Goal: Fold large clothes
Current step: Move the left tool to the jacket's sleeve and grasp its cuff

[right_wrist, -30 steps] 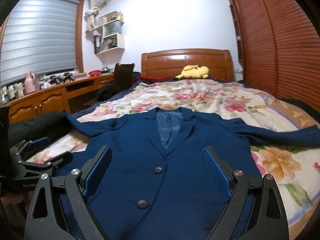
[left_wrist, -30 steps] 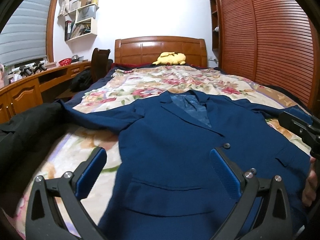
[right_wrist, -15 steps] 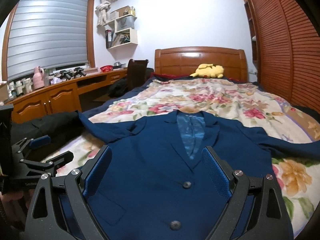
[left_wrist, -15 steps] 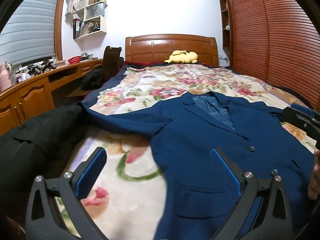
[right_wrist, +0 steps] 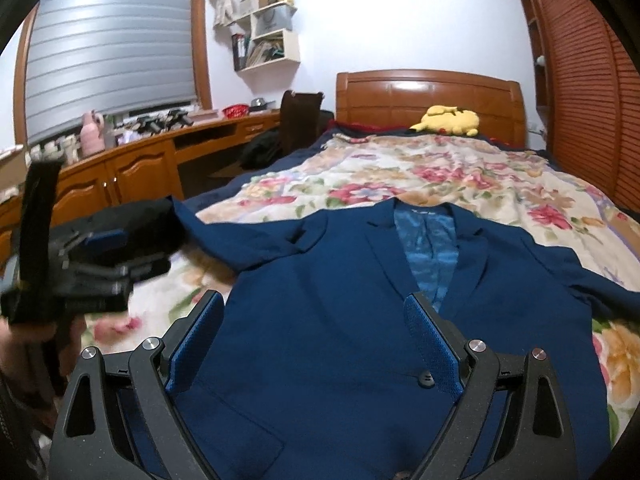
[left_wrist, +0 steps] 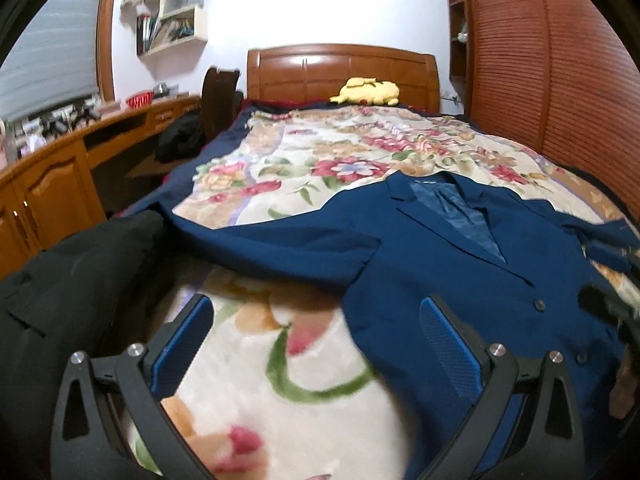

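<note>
Over the last second the left gripper [left_wrist: 316, 344] has swung leftward off the jacket front, so its view now looks down on bare floral blanket [left_wrist: 280, 380] where the pocket was, with only its right finger [left_wrist: 448, 344] over blue cloth. Largest in both views is the bed [right_wrist: 428, 96] with its wooden headboard, the flowered blanket spread across it. On that blanket lies the navy suit jacket [right_wrist: 320, 300] — front up, lapels open on a lighter blue lining [right_wrist: 428, 256], both sleeves stretched out to the sides. Its left-hand sleeve [left_wrist: 280, 240] reaches a black garment [left_wrist: 80, 272] heaped at the bed's edge. A yellow plush toy [right_wrist: 448, 120] rests against the headboard. The right gripper [right_wrist: 316, 344] hovers over the jacket's chest, a dark button [right_wrist: 425, 380] just beside its right finger. Both grippers are spread wide — nothing between their blue pads.
</note>
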A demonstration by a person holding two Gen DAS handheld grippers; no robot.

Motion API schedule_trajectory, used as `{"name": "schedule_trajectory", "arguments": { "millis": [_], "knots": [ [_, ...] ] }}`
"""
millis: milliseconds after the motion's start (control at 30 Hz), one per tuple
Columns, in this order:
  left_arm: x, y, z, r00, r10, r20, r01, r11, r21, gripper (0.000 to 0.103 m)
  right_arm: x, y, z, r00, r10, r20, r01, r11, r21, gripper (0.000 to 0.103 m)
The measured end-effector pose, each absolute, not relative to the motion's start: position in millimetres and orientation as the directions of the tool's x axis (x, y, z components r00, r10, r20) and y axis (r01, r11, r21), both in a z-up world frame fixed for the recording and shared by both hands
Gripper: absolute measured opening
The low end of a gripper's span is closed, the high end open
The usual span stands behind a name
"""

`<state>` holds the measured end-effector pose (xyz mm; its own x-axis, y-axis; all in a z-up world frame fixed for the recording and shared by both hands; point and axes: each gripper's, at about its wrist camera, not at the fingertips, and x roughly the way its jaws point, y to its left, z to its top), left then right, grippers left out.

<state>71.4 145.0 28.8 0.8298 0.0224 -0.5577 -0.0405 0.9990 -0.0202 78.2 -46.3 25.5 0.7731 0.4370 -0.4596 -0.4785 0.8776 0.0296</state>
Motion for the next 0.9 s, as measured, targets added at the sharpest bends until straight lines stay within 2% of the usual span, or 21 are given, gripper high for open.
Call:
{"name": "schedule_trajectory", "arguments": {
  "millis": [300, 333, 467, 633, 800, 867, 900],
  "knots": [
    [126.2, 193.5, 31.4, 0.778, 0.005, -0.629, -0.057, 0.996, -0.063, 0.102, 80.6, -30.3, 13.3, 0.762, 0.427, -0.487, -0.498, 0.867, -0.019, 0.093],
    [131.7, 197.5, 30.1, 0.772, 0.007, -0.636, -0.063, 0.996, -0.067, 0.098, 81.7, -29.3, 12.2, 0.760, 0.426, -0.490, -0.499, 0.867, -0.020, 0.093],
    [155.5, 218.7, 19.6, 0.743, -0.004, -0.669, -0.100, 0.988, -0.117, 0.094, 82.8, -27.8, 9.6, 0.755, 0.426, -0.498, -0.500, 0.866, -0.017, 0.093],
    [183.2, 234.9, 0.6, 0.704, -0.009, -0.710, -0.144, 0.977, -0.155, 0.076, 83.9, -28.5, 8.8, 0.752, 0.430, -0.499, -0.501, 0.866, -0.008, 0.093],
    [205.4, 247.3, -14.8, 0.669, 0.018, -0.743, -0.210, 0.964, -0.165, 0.066, 85.1, -28.5, 7.1, 0.747, 0.435, -0.503, -0.505, 0.863, -0.003, 0.093],
    [211.2, 251.6, -17.4, 0.667, 0.033, -0.745, -0.229, 0.960, -0.163, 0.056, 84.4, -29.0, 7.9, 0.745, 0.439, -0.503, -0.507, 0.862, 0.001, 0.093],
    [213.8, 252.6, -17.9, 0.665, 0.043, -0.745, -0.235, 0.960, -0.155, 0.045, 84.0, -29.2, 8.2, 0.744, 0.440, -0.503, -0.508, 0.862, 0.003, 0.093]
  ]
}}
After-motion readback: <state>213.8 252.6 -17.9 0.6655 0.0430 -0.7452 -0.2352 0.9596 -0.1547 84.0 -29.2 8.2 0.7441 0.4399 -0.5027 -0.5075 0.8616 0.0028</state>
